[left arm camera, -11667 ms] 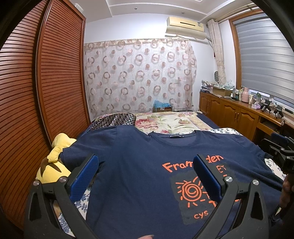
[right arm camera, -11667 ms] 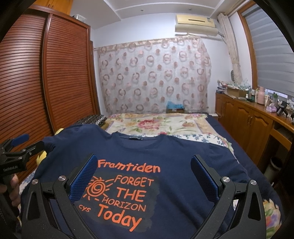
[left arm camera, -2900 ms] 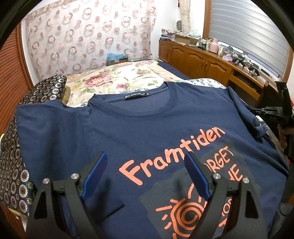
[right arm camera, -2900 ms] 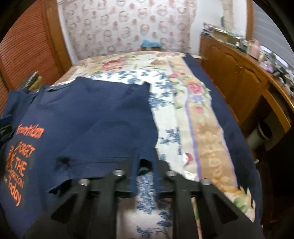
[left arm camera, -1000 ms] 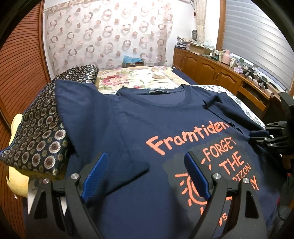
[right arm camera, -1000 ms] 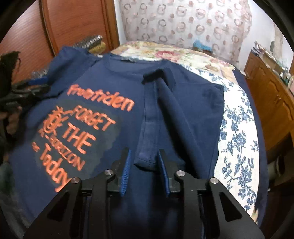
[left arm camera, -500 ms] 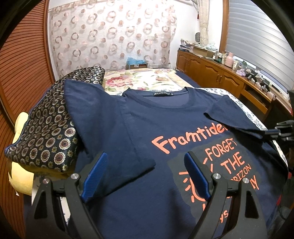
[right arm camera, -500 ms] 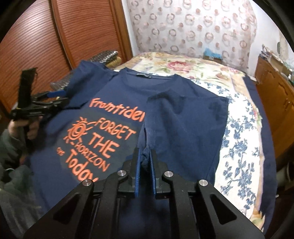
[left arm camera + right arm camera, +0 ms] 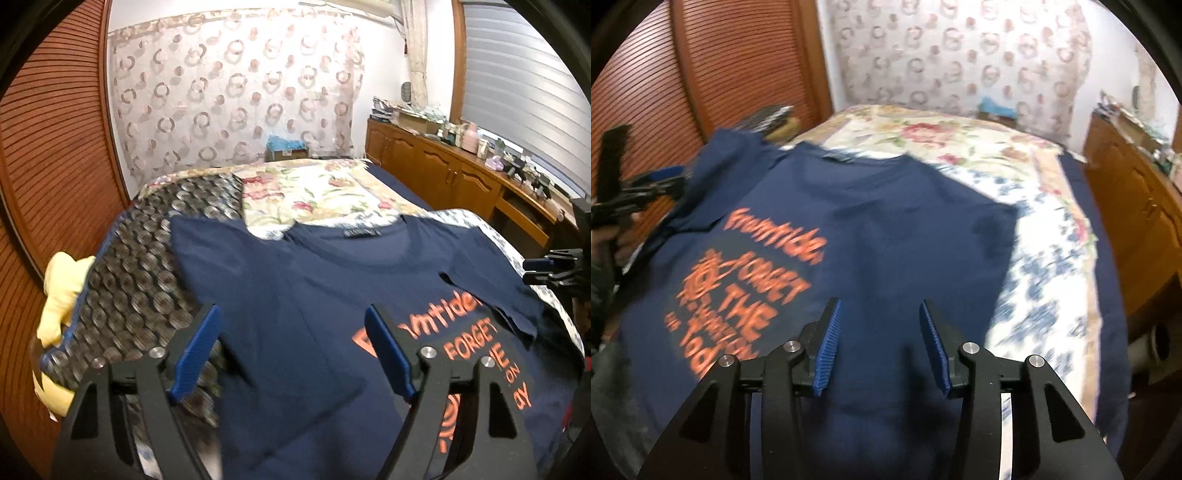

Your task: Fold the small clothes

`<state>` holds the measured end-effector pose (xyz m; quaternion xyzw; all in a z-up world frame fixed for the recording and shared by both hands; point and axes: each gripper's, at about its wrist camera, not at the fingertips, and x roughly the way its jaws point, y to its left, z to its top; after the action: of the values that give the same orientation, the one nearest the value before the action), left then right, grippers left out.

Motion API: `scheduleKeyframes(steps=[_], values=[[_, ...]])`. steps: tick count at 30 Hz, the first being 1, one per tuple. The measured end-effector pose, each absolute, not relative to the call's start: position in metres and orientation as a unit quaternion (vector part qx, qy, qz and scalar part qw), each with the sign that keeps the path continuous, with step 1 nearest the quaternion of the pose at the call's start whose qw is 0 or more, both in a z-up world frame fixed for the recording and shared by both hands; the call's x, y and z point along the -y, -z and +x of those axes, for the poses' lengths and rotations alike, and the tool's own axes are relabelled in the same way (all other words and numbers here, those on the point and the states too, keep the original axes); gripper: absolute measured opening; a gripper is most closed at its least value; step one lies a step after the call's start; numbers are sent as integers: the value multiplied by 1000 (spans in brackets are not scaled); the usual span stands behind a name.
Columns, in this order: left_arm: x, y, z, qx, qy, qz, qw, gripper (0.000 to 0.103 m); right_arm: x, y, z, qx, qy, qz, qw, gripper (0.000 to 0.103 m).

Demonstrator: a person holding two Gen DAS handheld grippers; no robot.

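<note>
On the shirt [image 9: 886, 229], 1 sleeve is lying folded inward; the rest seems unfolded. Both grippers, left [image 9: 295, 350] and right [image 9: 879, 347], are hovering spread, the right's jaws just opening, nothing pinched.

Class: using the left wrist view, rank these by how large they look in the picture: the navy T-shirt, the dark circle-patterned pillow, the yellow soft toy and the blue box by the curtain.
1. navy T-shirt
2. circle-patterned pillow
3. yellow soft toy
4. blue box

The box stands farthest from the camera, so its true size may be understated.

Navy T-shirt [image 9: 295, 295] with orange lettering; floral bedspread [image 9: 325, 192]; ring-patterned curtain [image 9: 236, 92].
</note>
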<state>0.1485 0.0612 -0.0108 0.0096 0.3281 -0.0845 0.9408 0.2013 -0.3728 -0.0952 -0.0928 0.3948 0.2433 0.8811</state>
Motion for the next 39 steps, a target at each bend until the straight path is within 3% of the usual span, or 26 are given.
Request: scheduleKeyframes(steps=[5,18,23,34,39], values=[[-89,4,173,-332,68,-3,941,65,391,101,250,-396,-194,-95,893,44],[-128,17,218,-361,43,-34,931,59,407,121,322,-420,-167,-74,889,44],[-132,20,224,-371,51,-41,927,47,409,125,326,-408,-166,-66,895,45],[-122,16,245,-382,74,-45,920,46,407,127,326,-408,-168,-66,895,47],[-122,18,245,-384,81,-45,919,37,407,127,326,-408,-167,-67,895,47]])
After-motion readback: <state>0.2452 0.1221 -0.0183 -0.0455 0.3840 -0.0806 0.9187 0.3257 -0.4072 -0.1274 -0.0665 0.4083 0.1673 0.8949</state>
